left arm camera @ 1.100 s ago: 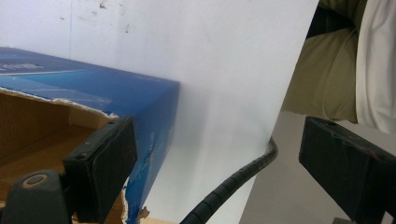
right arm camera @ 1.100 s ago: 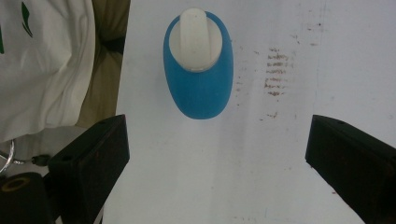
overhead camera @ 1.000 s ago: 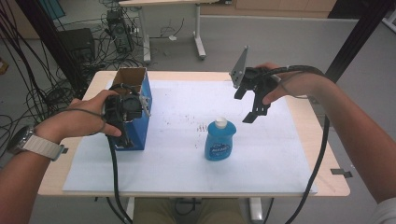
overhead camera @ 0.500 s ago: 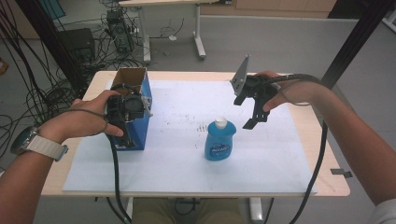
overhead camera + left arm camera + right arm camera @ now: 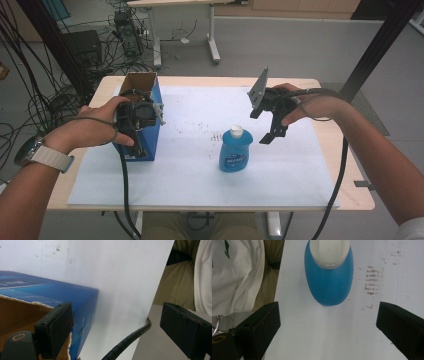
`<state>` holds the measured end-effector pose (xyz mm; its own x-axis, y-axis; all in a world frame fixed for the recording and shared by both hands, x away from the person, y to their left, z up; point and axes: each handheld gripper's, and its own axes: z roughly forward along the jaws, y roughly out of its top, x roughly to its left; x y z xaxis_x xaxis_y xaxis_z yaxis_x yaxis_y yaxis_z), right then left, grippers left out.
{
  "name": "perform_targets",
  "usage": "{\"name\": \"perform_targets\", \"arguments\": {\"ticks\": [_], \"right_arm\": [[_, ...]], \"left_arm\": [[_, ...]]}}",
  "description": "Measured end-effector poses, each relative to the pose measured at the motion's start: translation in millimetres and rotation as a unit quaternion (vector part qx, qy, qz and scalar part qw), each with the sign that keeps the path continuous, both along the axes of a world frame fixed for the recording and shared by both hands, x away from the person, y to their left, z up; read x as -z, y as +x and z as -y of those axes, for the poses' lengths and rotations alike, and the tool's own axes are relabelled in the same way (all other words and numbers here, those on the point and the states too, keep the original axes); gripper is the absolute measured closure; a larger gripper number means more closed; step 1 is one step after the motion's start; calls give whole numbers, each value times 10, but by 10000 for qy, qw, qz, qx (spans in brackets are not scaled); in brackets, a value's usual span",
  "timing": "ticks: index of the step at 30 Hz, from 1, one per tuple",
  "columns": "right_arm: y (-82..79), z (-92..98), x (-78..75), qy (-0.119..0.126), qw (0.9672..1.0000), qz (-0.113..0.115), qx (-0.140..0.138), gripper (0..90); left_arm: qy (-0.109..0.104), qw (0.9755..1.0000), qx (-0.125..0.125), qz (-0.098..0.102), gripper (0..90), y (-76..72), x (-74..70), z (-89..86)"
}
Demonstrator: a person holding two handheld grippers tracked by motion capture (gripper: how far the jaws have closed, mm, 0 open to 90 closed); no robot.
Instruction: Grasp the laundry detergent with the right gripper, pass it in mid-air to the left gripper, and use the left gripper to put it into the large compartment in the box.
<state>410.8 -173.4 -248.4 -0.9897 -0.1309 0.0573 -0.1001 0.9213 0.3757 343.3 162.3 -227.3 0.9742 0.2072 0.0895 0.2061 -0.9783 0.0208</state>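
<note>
A blue cardboard box (image 5: pixel 150 135) with an open top stands at the table's left. My left gripper (image 5: pixel 140 135) sits at its near wall. In the left gripper view the box (image 5: pixel 50 295) lies by the left jaw and the left gripper (image 5: pixel 117 322) is open, its right jaw well clear. A blue bottle (image 5: pixel 233 152) with a white cap stands upright mid-table. My right gripper (image 5: pixel 272 131) hangs open just right of it and above the mat. The bottle (image 5: pixel 329 277) lies ahead of the right gripper (image 5: pixel 328 332), beyond the pads.
A white mat (image 5: pixel 190 180) covers most of the wooden table (image 5: pixel 355 197). Cables trail from both grippers over the near edge. A second desk (image 5: pixel 210 30) and cable clutter stand on the floor behind.
The right gripper has sunk and drifted left toward the bottle. The left hand and the box have stayed put.
</note>
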Motion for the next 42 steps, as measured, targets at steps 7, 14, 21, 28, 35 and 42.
{"name": "perform_targets", "arguments": {"ticks": [7, 14, 21, 28, 35, 42], "right_arm": [[0, 10, 63, 86, 9999, -56, -14, 55], [10, 17, 132, 178, 9998, -95, -6, 55], [21, 10, 199, 255, 9996, -130, -13, 55], [35, 29, 255, 350, 9993, -160, -25, 56], [51, 40, 313, 465, 9987, -175, -58, 58], [73, 14, 419, 580, 9981, -220, -66, 58]], "left_arm": [[-17, 10000, -16, 12, 121, 3, 6, 8], [-19, 10000, -10, 15, 121, 11, 14, 18], [-31, 10000, -37, 20, 121, 8, 16, 25], [-84, 9999, -37, 58, 122, 10, 28, 20], [-60, 10000, -23, 36, 122, 13, 37, 30], [-89, 9999, -49, 8, 123, 16, 61, 40]]}}
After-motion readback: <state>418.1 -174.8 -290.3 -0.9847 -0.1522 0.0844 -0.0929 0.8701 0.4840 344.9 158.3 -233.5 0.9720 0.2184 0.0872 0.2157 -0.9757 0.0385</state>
